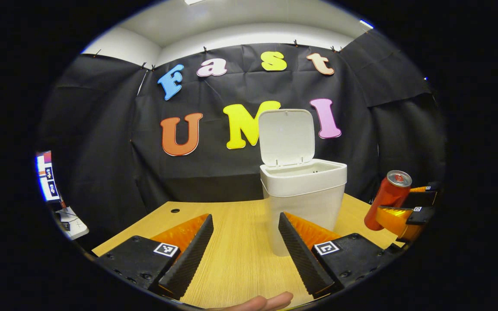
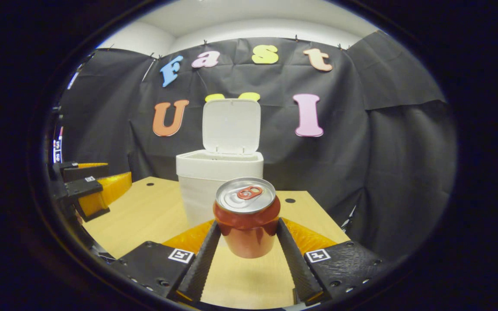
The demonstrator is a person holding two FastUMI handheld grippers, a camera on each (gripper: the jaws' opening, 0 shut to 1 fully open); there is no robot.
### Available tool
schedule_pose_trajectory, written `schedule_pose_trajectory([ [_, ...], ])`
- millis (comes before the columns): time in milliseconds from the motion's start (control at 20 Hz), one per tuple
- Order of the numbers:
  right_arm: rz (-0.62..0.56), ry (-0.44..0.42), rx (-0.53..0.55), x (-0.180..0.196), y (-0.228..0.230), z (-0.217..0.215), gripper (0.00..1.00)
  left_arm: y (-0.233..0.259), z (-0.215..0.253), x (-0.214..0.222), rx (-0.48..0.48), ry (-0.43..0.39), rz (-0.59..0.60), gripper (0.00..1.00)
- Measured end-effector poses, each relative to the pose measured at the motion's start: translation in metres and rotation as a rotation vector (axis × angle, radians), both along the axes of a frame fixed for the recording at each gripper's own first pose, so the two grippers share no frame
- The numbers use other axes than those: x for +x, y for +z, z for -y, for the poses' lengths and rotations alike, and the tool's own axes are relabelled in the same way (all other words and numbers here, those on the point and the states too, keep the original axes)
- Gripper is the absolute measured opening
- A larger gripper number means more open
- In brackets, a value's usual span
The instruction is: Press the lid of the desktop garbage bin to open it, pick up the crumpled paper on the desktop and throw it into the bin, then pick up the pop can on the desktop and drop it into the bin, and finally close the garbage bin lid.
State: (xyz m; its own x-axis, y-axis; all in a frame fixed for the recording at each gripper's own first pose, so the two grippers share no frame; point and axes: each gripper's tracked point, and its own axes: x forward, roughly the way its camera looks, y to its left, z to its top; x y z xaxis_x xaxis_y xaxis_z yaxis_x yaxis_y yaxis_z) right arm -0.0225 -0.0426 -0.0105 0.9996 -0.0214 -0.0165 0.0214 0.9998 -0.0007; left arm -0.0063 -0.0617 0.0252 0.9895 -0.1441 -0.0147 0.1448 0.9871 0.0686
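In the right gripper view, the right tongs held the pop can between their two fingers, both pressed against its sides, with the can upright and lifted clear of the wooden worktop, its shadow lying on the wood below. The garbage bin stood just behind the can on the worktop, its lid standing upright and open at the back. The left tongs appeared at the far left edge of that view, well apart from the can. In the left gripper view, the left tongs were spread wide with nothing between the fingers, hovering over bare worktop, and the garbage bin stood just ahead and a little to the right of them, its lid raised. The pop can showed tilted at the right edge of this view, gripped by the right tongs, beside the bin and off the worktop. Part of a hand showed at the bottom edge.
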Motion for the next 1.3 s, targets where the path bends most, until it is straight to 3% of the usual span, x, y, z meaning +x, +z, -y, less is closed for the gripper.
schedule_pose_trajectory([
  [500,0.059,0.035,-0.017,0.019,0.075,-0.037,0.78,-0.016,-0.037,0.018,-0.011,0.014,-0.047,0.98],
  [850,0.059,0.036,-0.018,0.075,0.139,-0.041,0.78,-0.012,-0.045,0.019,-0.035,0.009,-0.033,0.98],
  [950,0.037,0.046,-0.018,0.091,0.146,-0.046,0.78,-0.006,-0.041,0.015,-0.065,-0.017,-0.021,0.98],
  [1300,-0.039,0.039,-0.036,0.149,0.151,-0.062,0.78,-0.007,-0.052,0.014,-0.071,0.003,-0.019,0.98],
])
